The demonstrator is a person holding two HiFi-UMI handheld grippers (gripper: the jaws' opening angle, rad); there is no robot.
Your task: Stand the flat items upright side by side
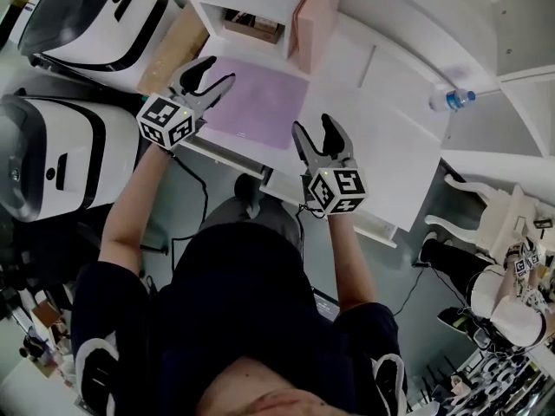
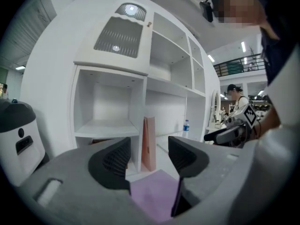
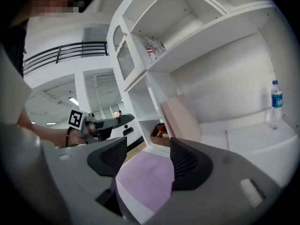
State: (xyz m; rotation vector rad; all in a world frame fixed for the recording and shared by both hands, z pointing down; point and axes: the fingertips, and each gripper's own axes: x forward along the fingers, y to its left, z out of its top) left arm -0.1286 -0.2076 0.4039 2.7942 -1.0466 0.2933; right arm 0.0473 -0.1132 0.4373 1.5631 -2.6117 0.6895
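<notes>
A purple flat item lies flat on the white desk. A pink flat item stands upright against a shelf divider behind it. My left gripper hovers over the purple item's left edge, open, with nothing between its jaws. My right gripper is open and empty just off the purple item's near right corner. In the left gripper view the purple item lies below the gripper, with the pink item beyond. The right gripper view shows the purple item and the leaning pink item past the gripper.
A water bottle stands at the desk's back right. A cardboard box sits in a shelf compartment left of the pink item. Two white-and-black machines stand left of the desk. A white chair is on the right.
</notes>
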